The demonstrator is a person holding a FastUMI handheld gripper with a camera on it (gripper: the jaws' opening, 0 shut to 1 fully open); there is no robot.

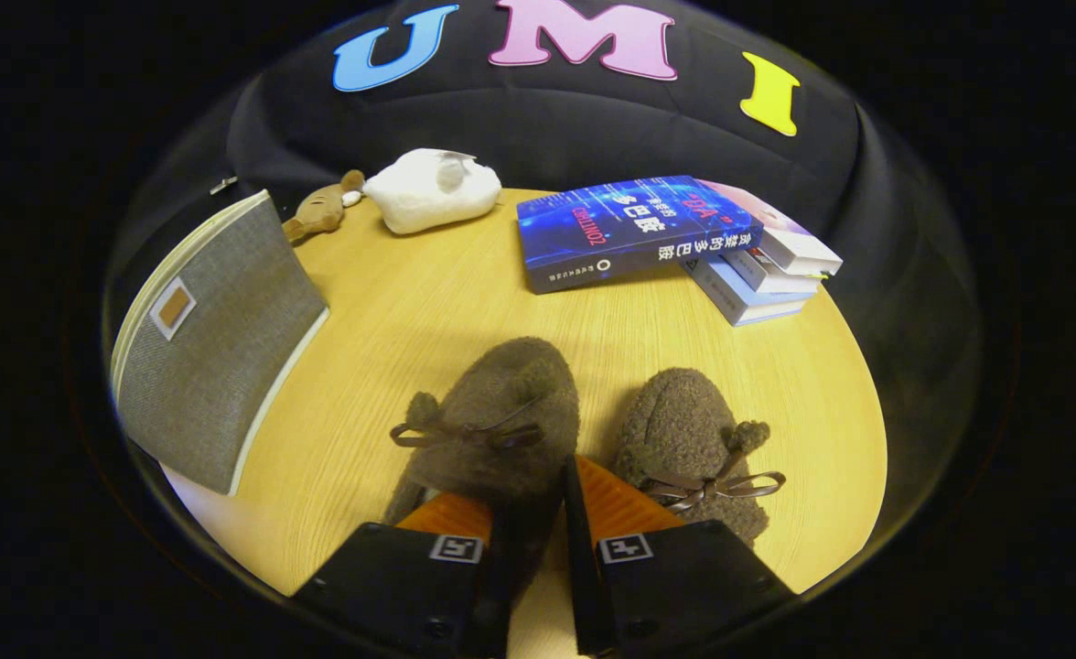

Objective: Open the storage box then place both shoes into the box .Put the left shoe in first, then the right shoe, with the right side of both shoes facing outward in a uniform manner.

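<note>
Two fuzzy brown slippers with thin bows lie side by side on the round wooden table, toes pointing away from me. My gripper is shut on the heel end of the left slipper, whose rim sits pinched between the two fingers. This slipper looks larger and nearer than its mate. The right slipper rests just beyond the right finger, apart from it. The grey fabric storage box, with a tan patch and white edging, stands to the left of the slippers. I cannot tell whether it is open.
A stack of books lies at the far right of the table. A white plush toy and a small brown plush toy sit at the far left edge, beyond the box.
</note>
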